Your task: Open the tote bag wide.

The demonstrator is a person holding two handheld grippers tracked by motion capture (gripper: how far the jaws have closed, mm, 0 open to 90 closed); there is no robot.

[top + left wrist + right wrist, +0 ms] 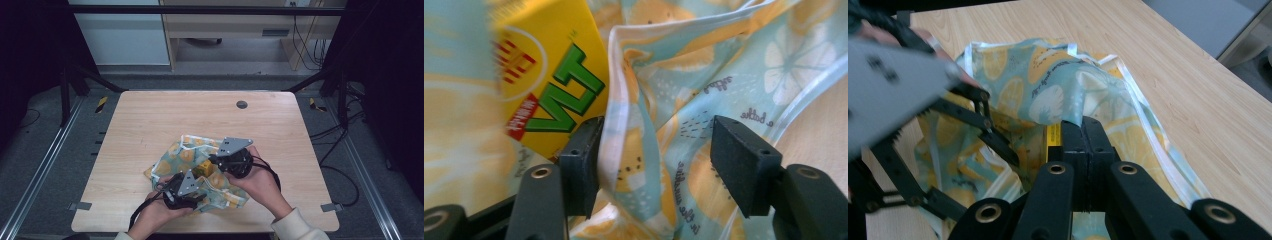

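The limp lemon-print cloth (pixel 1058 95), pinched at its hem by the clenched right tool (pixel 1083 130), drapes over a stiff yellow carton (pixel 549 75) while the left tool (pixel 654 150) stands released astride a fold at 6 o'clock.

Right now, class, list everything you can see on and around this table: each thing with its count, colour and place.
Table: one, light wood, centre of the high view.
Cloth: one, pale blue with yellow lemon print and white edging, crumpled at the table's near middle.
Carton: one, yellow with green letters, partly wrapped in the cloth.
Grommet: one, dark grey, far side of the tabletop.
Cabinet: one, light wood, on the floor beyond the table.
Left gripper: one, black, open with a cloth fold between its jaws.
Right gripper: one, black, shut on the cloth.
Hands: two, holding the grippers at the near edge.
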